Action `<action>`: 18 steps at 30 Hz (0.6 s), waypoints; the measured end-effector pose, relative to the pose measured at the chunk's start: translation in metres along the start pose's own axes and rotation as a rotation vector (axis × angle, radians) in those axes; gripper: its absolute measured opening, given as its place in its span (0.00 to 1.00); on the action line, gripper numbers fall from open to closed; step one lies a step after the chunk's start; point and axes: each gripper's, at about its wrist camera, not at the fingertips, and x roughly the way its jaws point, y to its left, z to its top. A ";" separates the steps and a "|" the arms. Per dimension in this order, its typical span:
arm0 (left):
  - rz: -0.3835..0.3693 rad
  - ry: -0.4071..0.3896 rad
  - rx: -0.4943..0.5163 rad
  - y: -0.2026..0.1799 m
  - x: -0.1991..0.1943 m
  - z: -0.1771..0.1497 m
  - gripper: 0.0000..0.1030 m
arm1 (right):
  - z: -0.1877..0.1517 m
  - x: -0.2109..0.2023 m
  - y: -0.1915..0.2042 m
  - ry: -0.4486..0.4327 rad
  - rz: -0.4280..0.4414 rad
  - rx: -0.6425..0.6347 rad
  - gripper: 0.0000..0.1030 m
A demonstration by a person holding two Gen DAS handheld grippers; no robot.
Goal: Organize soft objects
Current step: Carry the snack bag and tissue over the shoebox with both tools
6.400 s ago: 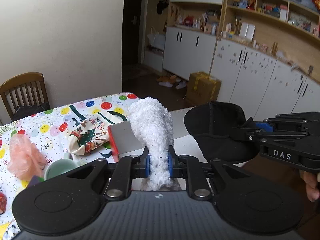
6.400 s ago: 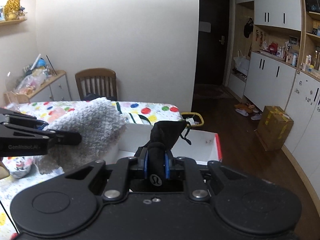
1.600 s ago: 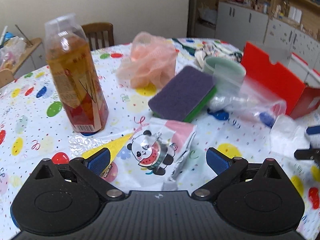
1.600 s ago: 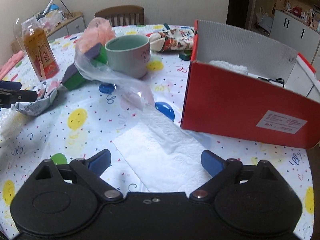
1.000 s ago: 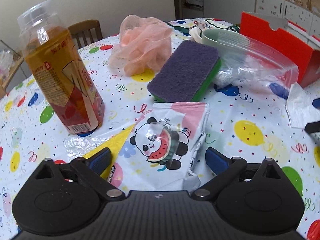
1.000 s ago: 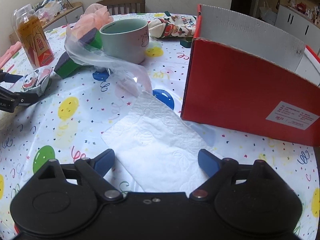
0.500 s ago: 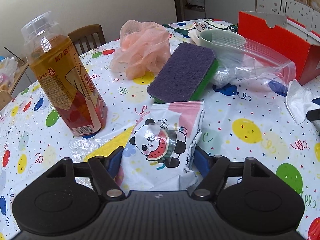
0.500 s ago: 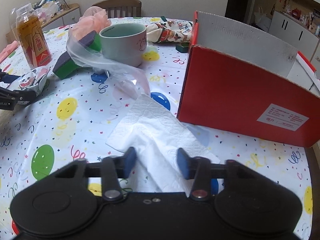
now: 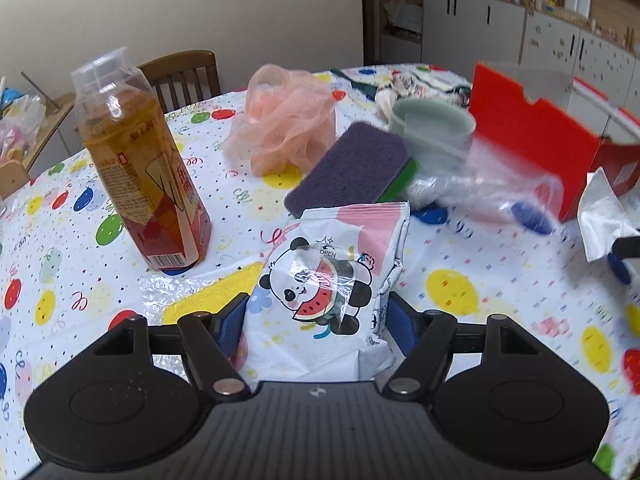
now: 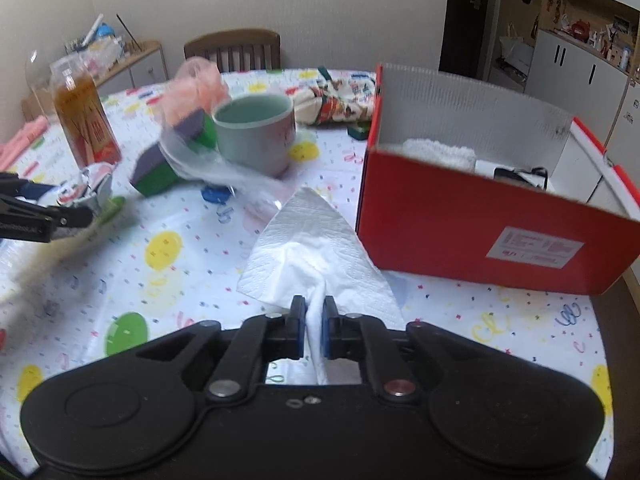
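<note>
The left gripper [image 9: 316, 320] has its fingers pressed against both sides of a panda-print tissue pack [image 9: 332, 276], which lies on the balloon-patterned worktop [image 9: 500, 272] in front of a purple sponge [image 9: 352, 168]. The right gripper [image 10: 314, 328] pinches a bunched white paper napkin [image 10: 316, 248] tightly between its fingers, just beside an open red box [image 10: 480, 224] holding a white towel [image 10: 440, 152].

White worktop cloth [image 9: 500, 272] printed with multicoloured balloons and confetti. White-and-pink wipes packet [image 9: 332, 276] bearing a black-and-white panda with red watermelon slice. Purple-topped, green-backed sponge [image 9: 352, 170]. Peach mesh bath puff [image 9: 286, 120]. Pale green ceramic mug [image 10: 256, 136]. Red cardboard box [image 10: 480, 220] with white label. Plain white embossed paper napkin [image 10: 316, 256]. Amber clear-plastic drink bottle [image 9: 136, 160], red-orange label.
</note>
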 end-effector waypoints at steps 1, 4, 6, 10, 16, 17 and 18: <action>-0.005 -0.004 -0.013 0.000 -0.004 0.001 0.69 | 0.002 -0.005 0.000 -0.007 0.005 0.005 0.07; -0.002 -0.014 -0.045 -0.003 -0.017 0.008 0.69 | 0.008 -0.022 -0.002 -0.034 0.021 0.019 0.07; -0.001 -0.030 -0.059 -0.006 -0.026 0.013 0.69 | 0.013 -0.031 -0.005 -0.052 0.027 0.031 0.07; -0.013 -0.067 -0.059 -0.016 -0.047 0.027 0.69 | 0.028 -0.049 -0.012 -0.084 0.041 0.047 0.07; -0.046 -0.126 -0.055 -0.036 -0.073 0.050 0.69 | 0.047 -0.067 -0.026 -0.126 0.050 0.065 0.07; -0.056 -0.138 -0.055 -0.040 -0.077 0.054 0.69 | 0.050 -0.069 -0.029 -0.134 0.054 0.070 0.07; -0.065 -0.149 -0.054 -0.043 -0.081 0.057 0.69 | 0.053 -0.072 -0.031 -0.142 0.055 0.072 0.07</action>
